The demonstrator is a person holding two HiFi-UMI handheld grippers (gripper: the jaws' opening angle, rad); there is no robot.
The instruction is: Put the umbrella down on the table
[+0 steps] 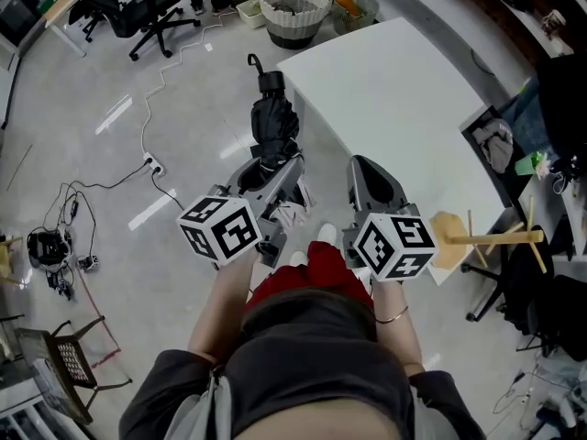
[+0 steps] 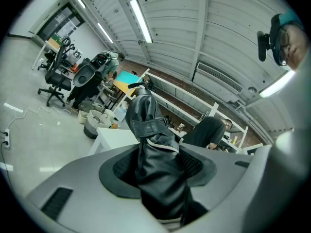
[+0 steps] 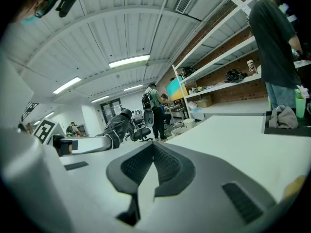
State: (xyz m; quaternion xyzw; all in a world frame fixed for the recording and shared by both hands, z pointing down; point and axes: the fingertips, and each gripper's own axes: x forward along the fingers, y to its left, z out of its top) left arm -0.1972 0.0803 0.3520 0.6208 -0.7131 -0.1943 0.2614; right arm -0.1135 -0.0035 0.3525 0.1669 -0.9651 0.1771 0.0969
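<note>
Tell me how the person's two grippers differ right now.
The left gripper is shut on a folded black umbrella; the right gripper has its jaws together on nothing. The left gripper hangs over the floor beside the table, while the right gripper is at the table's edge. Both are grey and carry a cube with square markers.

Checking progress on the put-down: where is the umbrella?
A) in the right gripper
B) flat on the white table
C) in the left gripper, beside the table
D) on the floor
C: the left gripper clamps the folded umbrella out beside the table, not on it.
</note>
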